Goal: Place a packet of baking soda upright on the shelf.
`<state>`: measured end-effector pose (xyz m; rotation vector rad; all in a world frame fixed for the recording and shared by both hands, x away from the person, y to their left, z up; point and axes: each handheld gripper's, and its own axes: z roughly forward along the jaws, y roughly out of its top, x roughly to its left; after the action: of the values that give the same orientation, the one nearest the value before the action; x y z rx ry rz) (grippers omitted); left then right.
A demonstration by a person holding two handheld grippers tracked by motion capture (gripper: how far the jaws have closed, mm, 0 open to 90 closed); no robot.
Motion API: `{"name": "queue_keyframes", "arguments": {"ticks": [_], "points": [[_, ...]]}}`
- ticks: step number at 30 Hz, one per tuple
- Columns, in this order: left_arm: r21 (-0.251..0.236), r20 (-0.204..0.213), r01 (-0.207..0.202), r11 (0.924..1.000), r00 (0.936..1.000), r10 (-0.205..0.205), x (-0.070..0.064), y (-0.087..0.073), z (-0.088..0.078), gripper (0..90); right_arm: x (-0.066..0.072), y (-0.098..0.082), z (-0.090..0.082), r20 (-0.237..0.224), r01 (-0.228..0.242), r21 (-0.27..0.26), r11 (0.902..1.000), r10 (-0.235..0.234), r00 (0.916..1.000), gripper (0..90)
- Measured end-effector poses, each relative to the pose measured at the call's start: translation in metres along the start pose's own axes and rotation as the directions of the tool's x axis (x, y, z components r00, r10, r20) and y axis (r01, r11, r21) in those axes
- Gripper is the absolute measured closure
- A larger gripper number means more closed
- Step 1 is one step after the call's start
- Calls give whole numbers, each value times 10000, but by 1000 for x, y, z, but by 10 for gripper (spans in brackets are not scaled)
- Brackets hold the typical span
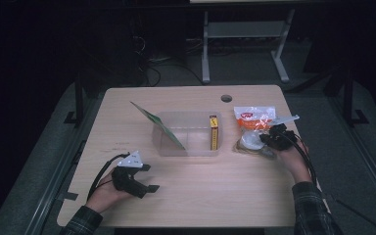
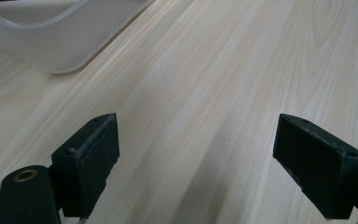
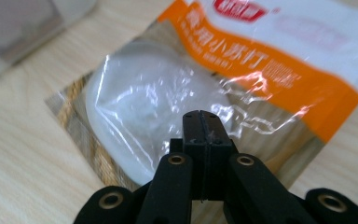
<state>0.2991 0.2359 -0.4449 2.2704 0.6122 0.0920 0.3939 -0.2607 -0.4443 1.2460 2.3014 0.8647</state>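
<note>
Pinching: your right claw [image 3: 204, 125] is closed, jaws together over the clear pouch [image 3: 177, 112]; grip unclear.
Pouch: lying on tabletop [image 1: 191, 196], right of plastic bin [image 1: 188, 147].
Left claw [image 2: 196, 158]: open, empty.

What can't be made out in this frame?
- Whether the right hand-held gripper pinches the pouch: right gripper view, its shut jaws cover the contact.
- Pouch print: high view, too small; right gripper view, top cut off by the edge.
- Yellow box label in the bin: high view, too small.
- Bin contents: left gripper view, the edge crops it.
</note>
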Motion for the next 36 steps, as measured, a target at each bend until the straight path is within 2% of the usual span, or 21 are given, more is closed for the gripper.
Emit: {"name": "queue_keyframes", "arguments": {"ticks": [3,7,9,13,19,21,24,25,28,30,32,36], "points": [[16,10,-6,10000,10000,6,0,0,0,139,1,0,-1,-99,48,63,10000,-48,9999,900],[9,20,-13,10000,10000,12,0,0,-1,139,5,-1,-2,-158,352,205,9992,-349,9993,900],[9,7,-9,10000,10000,9,0,0,-1,139,7,-2,-5,-339,383,392,9985,-370,9987,900],[-21,51,-24,10000,10000,24,-1,0,0,139,11,-5,-9,-574,521,436,9977,-496,9971,900],[-62,79,1,10000,10000,-1,-1,-1,0,140,21,-7,-15,-952,1041,705,9921,-971,9907,900],[-20,80,-38,10000,10000,38,-1,-1,0,140,25,-6,-16,-827,1328,816,9878,-1260,9886,900],[-56,92,-45,10000,9999,46,-1,-1,1,141,27,-4,-15,-659,1381,556,9889,-1344,9887,899],[-48,110,-30,10000,9999,30,-1,-1,1,141,27,-2,-13,-761,1333,450,9901,-1296,9886,899],[0,115,-43,10000,9999,43,-2,-1,1,142,28,0,-5,-649,1392,376,9896,-1366,9885,899],[-2,132,-49,10000,9999,49,-2,-1,1,142,27,2,-3,-773,1371,424,9897,-1335,9880,900],[35,125,-71,10000,9999,70,-1,-1,1,142,28,2,-3,-792,1573,477,9864,-1533,9850,900],[6,114,3,10000,9999,-3,-1,-2,1,142,34,0,-6,-1148,1612,496,9857,-1547,9813,900]]}}
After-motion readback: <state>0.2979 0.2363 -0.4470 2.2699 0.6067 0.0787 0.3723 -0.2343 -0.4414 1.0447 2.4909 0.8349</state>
